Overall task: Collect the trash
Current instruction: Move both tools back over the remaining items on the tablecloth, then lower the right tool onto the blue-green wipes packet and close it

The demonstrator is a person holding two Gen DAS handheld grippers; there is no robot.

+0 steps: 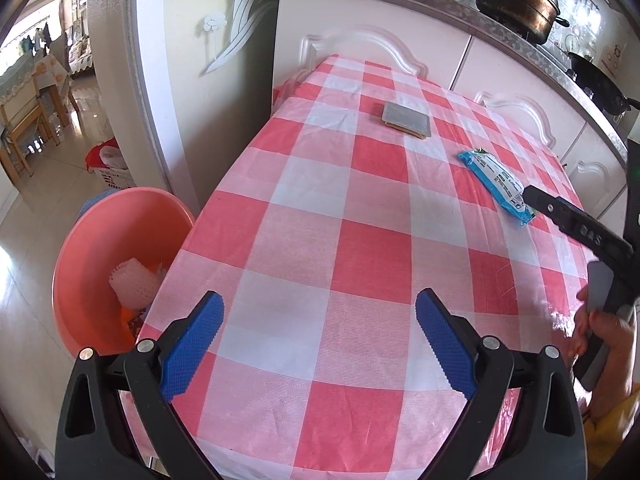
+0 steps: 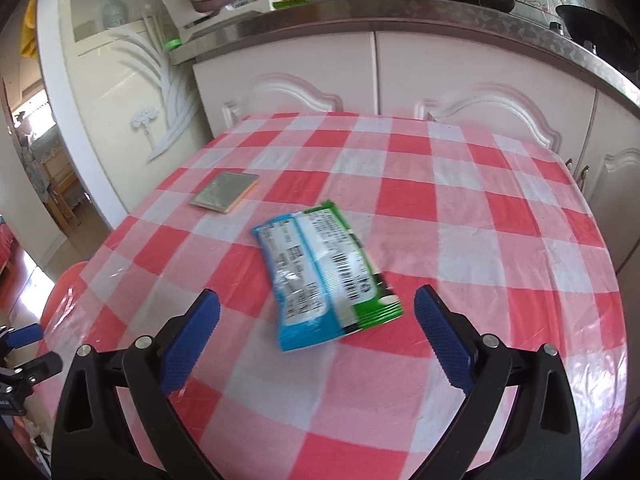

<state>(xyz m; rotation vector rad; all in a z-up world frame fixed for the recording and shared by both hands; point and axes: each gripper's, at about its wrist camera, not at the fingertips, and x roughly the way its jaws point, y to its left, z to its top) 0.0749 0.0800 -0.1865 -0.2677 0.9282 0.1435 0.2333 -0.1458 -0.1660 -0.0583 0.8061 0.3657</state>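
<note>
A blue, green and white snack wrapper point(image 2: 326, 274) lies flat on the red-and-white checked table point(image 2: 460, 208). My right gripper point(image 2: 316, 342) is open just short of it, its blue pads on either side of the wrapper's near end without touching. In the left wrist view the same wrapper point(image 1: 494, 180) lies at the table's right side, with the right gripper's black finger over its near end. My left gripper point(image 1: 320, 344) hangs open and empty over the near table. A pink basin point(image 1: 100, 256) on the floor to the left holds white foam netting point(image 1: 132, 282) and scraps.
A flat grey scouring pad point(image 1: 407, 119) lies at the far end of the table. White cabinets point(image 2: 460, 76) run behind the table, with pots and bowls on the counter. A person's hand point(image 1: 608, 332) grips the right tool. A doorway opens at left.
</note>
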